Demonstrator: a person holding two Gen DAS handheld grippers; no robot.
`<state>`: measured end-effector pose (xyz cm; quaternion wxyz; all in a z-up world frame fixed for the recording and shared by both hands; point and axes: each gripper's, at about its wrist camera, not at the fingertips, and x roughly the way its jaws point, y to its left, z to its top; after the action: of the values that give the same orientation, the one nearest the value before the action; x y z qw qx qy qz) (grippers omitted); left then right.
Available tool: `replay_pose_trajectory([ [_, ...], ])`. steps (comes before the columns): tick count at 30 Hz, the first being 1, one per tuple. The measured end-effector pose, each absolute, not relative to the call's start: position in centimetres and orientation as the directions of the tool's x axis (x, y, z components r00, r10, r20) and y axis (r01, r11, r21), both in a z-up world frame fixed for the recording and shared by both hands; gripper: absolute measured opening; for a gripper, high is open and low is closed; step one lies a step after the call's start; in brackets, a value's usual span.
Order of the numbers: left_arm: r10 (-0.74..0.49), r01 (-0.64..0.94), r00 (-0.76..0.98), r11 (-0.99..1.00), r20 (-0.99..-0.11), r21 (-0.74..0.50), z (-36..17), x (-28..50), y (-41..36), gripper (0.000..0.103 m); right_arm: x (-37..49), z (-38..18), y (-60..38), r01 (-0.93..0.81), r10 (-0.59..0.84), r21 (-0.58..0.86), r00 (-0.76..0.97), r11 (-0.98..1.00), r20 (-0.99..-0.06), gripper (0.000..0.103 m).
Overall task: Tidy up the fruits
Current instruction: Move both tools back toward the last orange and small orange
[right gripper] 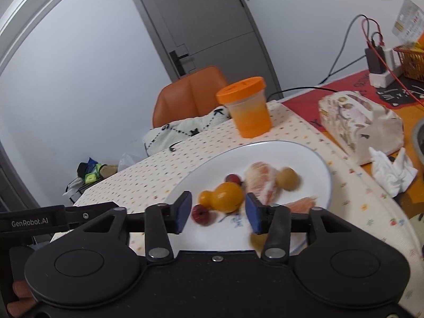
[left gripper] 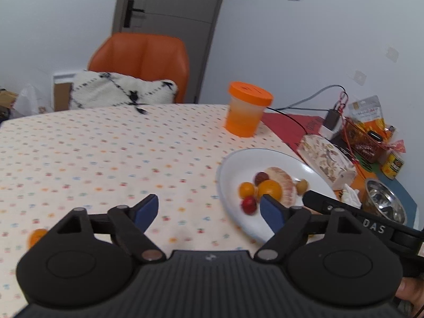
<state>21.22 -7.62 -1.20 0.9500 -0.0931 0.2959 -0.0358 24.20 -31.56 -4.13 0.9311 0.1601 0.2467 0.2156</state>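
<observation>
The fruits (right gripper: 228, 196) lay gathered on the white plate (right gripper: 304, 156) at two o'clock on the bench (left gripper: 106, 153), apparently as the collecting point, while the left gripper (left gripper: 209, 212) and right gripper (right gripper: 218, 213) hung spread and empty (one orange piece (left gripper: 37, 235) remained off-plate at eight o'clock).

A home dining room (cushioned chair (left gripper: 140, 58), patterned tablecloth (left gripper: 106, 145), door (left gripper: 169, 21)).

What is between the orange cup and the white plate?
Nothing, only bare dotted tablecloth lies between the orange cup and the white plate in the right wrist view.
</observation>
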Motion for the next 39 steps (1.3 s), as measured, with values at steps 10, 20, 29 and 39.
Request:
replay_pose_trajectory([
  [10,-0.038,-0.073,0.845,0.980,-0.533,-0.186,-0.6,16.2,-2.5,0.085,21.1,-3.2,-28.3,-0.380,0.516,0.368,0.747,0.848,-0.418,0.060],
  [20,0.007,-0.150,0.837,0.965,-0.547,-0.217,-1.3,11.1,2.1,0.085,17.9,-2.2,-25.1,-0.447,0.553,0.328,0.717,0.832,-0.424,0.066],
  [29,-0.008,-0.167,0.826,0.951,-0.564,-0.259,-3.2,8.7,3.4,0.085,15.5,-2.2,-22.5,-0.497,0.573,0.288,0.676,0.819,-0.463,0.074],
  [39,-0.086,-0.123,0.821,0.938,-0.564,-0.323,-5.5,7.9,3.3,0.079,14.0,-2.7,-20.4,-0.528,0.584,0.267,0.638,0.806,-0.502,0.077],
])
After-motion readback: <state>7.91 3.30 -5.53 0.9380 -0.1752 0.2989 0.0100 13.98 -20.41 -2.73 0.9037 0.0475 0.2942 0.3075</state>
